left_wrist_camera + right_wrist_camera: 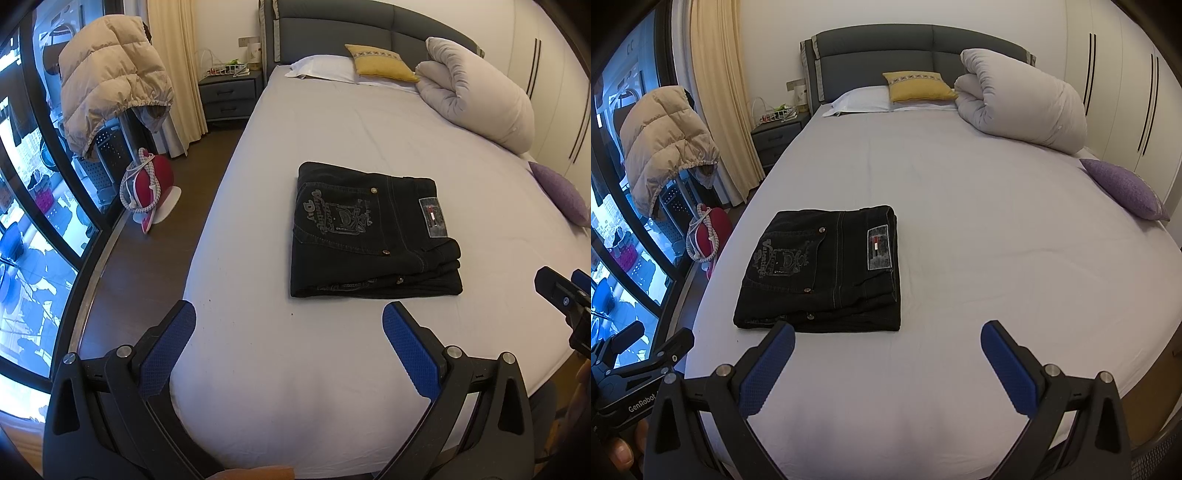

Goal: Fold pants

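Left wrist view: black jeans, folded into a compact rectangle, back pocket and waistband patch up, lying flat on the bed toward its foot edge. Left gripper: fingers apart, empty, short of the jeans. Right gripper: fingers apart, empty, beside them.

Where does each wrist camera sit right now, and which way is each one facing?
Left wrist: behind the open left claw at the bed's foot, facing the headboard; folded pants ahead, right claw at the right edge.
Right wrist: behind the open right claw, same heading; pants ahead-left, left claw body and a thumb at lower left.
Shared: pants, bed, yellow pillow, rolled duvet.
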`<action>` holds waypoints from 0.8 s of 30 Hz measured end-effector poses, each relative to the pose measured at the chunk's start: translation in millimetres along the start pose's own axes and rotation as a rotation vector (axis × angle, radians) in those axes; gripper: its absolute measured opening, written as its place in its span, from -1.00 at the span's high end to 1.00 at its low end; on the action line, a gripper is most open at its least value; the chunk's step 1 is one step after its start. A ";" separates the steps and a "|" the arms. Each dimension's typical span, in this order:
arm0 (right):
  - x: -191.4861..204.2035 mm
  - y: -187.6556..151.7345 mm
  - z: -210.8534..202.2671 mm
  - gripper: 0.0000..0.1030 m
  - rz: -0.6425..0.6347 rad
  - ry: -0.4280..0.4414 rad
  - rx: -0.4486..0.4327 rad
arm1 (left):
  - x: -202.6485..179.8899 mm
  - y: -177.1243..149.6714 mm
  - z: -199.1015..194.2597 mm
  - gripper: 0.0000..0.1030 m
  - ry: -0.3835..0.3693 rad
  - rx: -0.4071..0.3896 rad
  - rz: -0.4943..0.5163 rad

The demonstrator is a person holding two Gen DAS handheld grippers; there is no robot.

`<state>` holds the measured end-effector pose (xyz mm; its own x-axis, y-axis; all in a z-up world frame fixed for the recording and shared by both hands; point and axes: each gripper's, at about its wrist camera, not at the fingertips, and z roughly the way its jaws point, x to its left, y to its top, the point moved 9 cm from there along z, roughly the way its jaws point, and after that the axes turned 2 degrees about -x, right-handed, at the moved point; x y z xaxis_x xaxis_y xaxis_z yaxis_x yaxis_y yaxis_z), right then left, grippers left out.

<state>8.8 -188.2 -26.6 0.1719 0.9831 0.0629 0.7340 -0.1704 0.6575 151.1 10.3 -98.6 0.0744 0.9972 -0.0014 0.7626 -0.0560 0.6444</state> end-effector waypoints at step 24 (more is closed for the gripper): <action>-2.6 -3.4 3.4 -1.00 -0.004 0.004 0.010 | 0.2 -0.8 4.9 -1.00 -0.008 0.002 0.009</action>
<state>8.1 -190.4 -31.6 0.1662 0.9840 0.0638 0.7409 -0.1673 0.6504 153.6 10.3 -102.9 0.0869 0.9962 -0.0016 0.7630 -0.0655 0.6431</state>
